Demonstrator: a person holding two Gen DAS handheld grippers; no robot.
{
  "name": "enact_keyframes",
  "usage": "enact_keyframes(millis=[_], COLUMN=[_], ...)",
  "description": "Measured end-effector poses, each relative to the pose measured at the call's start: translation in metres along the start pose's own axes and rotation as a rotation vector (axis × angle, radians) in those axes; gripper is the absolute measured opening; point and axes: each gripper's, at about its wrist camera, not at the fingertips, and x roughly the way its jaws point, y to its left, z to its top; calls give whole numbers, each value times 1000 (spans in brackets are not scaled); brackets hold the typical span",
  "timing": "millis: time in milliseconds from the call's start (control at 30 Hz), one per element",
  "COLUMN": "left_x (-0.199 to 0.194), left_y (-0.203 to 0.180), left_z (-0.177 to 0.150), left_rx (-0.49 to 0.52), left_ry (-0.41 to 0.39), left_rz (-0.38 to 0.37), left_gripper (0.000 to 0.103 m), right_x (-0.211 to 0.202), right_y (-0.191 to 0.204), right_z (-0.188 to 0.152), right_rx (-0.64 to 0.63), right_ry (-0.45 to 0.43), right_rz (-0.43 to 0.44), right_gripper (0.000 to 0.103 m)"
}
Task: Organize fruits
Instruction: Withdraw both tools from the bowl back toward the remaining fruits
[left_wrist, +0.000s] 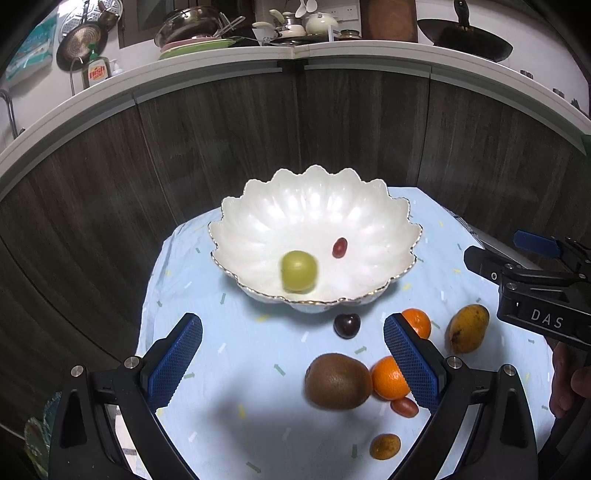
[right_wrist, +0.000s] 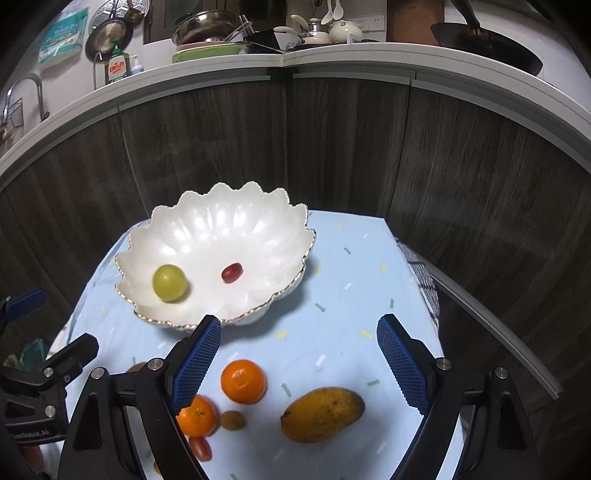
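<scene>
A white scalloped bowl (left_wrist: 258, 221) (right_wrist: 207, 225) stands on a light blue cloth. In it lie a green grape (left_wrist: 298, 272) (right_wrist: 169, 283), blurred in the left wrist view, and a small red grape (left_wrist: 339, 247) (right_wrist: 231, 272). My left gripper (left_wrist: 293, 354) is open and empty, just in front of the bowl. My right gripper (right_wrist: 299, 362) is open and empty above the loose fruit. On the cloth lie a kiwi (left_wrist: 338, 380), two oranges (left_wrist: 389, 378) (right_wrist: 243, 381), a mango (left_wrist: 467, 328) (right_wrist: 322, 413), a dark cherry (left_wrist: 347, 325) and a cherry tomato (left_wrist: 404, 406) (right_wrist: 201, 447).
A small brownish fruit (left_wrist: 385, 446) (right_wrist: 232, 420) lies near the front edge. Dark wooden cabinet doors (left_wrist: 221, 140) rise right behind the table. A checked towel (right_wrist: 424, 277) hangs at the cloth's right edge. The right gripper's body (left_wrist: 535, 291) is at the right.
</scene>
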Motion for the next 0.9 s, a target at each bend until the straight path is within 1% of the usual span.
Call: enact_keyframes(millis=[433,767,900], left_x=[-12,-15,-14], left_y=[-14,-29,-34], left_z=[-21,-47,-57], left_rx=[14,12,13], left_ry=[14,45,56], left_rz=[-23,-43,-35], left_gripper=[100,100,100], right_x=[-10,-10,-8], right_y=[-1,-7,-10], right_z=[-19,-46,-56], right_rx=[-11,-30,-40], right_ry=[12,43,52], right_rz=[9,3,-3], right_gripper=[87,87,87])
